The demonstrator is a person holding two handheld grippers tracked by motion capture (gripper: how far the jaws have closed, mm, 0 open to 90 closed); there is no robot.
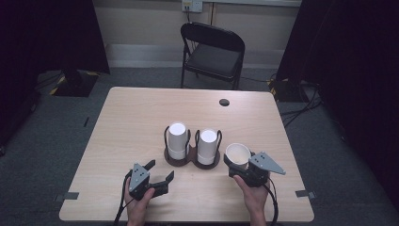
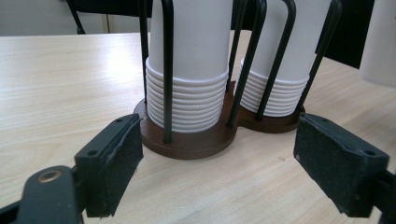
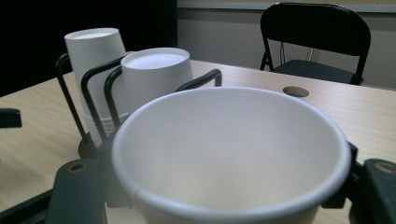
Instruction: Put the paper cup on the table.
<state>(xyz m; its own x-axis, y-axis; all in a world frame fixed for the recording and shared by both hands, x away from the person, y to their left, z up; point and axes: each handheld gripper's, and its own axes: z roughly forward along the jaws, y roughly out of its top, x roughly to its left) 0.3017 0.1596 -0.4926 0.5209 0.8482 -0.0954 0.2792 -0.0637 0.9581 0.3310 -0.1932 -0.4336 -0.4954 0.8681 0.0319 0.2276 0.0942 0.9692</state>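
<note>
A: The right gripper [image 1: 239, 162] has its jaws closed on a single paper cup [image 1: 237, 154], mouth up, held just right of the cup holder [image 1: 191, 160] near the table's [image 1: 141, 113] front edge.

B: And the left gripper [image 1: 160, 172]?

A: Its jaws stand wide apart with nothing between them, pointed at the holder's brown base [image 2: 196, 140], close but not touching. I'd bring it in to pin that base so the holder doesn't slide.

B: Which stack does the cup belong with?

A: The right stack [image 1: 207, 146] is nearer. Both stacks sit upside down inside the wire loops, so I think the held cup needs turning over before it goes on. Whether it is clear of the table I can't quite tell from above.

B: Any caution?

A: Grip lightly; the thin wall will buckle. Lower it straight between the wires [image 2: 167, 70].
</note>
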